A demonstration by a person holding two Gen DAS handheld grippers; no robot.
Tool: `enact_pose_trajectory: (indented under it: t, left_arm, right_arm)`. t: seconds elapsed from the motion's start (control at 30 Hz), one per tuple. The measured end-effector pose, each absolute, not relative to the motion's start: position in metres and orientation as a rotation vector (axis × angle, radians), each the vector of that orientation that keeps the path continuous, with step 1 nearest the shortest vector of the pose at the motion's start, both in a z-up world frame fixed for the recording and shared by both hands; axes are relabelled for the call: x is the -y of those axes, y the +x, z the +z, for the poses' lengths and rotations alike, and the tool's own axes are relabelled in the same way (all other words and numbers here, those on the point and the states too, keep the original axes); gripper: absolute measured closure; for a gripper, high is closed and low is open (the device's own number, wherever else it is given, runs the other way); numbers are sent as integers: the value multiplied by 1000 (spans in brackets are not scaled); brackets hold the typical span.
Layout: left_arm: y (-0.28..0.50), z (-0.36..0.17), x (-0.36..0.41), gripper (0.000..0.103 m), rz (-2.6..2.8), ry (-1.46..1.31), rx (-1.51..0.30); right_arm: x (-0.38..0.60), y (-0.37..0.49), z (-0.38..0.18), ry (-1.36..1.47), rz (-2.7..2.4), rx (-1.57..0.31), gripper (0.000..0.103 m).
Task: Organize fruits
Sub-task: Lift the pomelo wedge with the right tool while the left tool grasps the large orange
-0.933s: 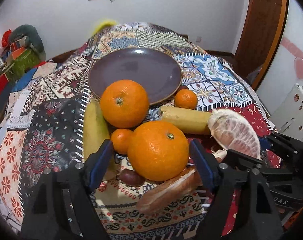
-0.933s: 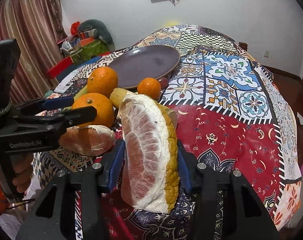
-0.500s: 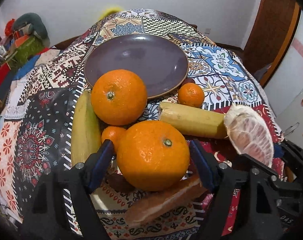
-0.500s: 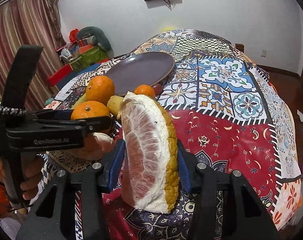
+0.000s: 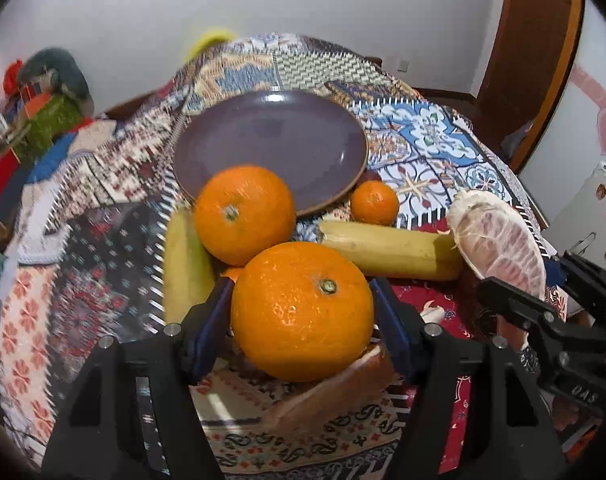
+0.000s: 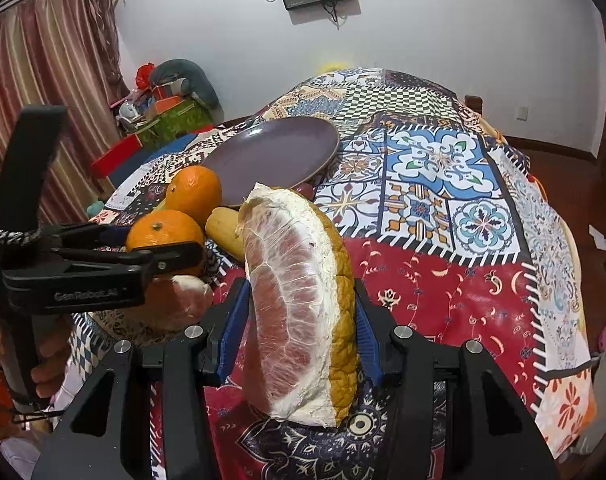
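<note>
My left gripper is shut on a large orange and holds it above the cloth. My right gripper is shut on a pomelo wedge, which also shows at the right of the left wrist view. An empty purple plate lies behind the fruit pile. Near its rim sit a second large orange, a small mandarin and two bananas. Another peeled pomelo piece lies under the left gripper.
A patterned patchwork cloth covers the round table. A brownish bread-like piece lies below the held orange. Boxes and bags stand by the curtain at the left. A wooden door is at the right.
Both grippers have risen, each still holding its fruit. The left one has lifted the large orange up off the pile. The plate now looks farther away.
</note>
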State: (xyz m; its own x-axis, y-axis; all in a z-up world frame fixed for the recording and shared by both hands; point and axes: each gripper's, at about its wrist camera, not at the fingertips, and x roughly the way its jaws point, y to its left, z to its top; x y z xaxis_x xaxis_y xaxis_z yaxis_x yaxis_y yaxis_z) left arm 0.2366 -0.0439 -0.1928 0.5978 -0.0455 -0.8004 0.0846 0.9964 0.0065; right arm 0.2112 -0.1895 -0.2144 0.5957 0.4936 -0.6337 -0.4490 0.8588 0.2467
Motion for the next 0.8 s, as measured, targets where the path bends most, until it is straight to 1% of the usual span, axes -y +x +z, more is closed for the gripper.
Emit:
enact_pose_trajectory:
  t: [0.2, 0.53, 0.8]
  left_arm:
    - [234, -170, 32, 35, -90, -1, -883]
    - [244, -130, 2, 35, -40, -16, -759]
    - [272, -119, -23, 35, -2, -26, -728]
  right_arm:
    - [183, 220, -193, 31, 544, -702, 57]
    - [163, 248, -159, 18, 560, -601, 57]
    - [147, 275, -141, -8, 538, -552, 57]
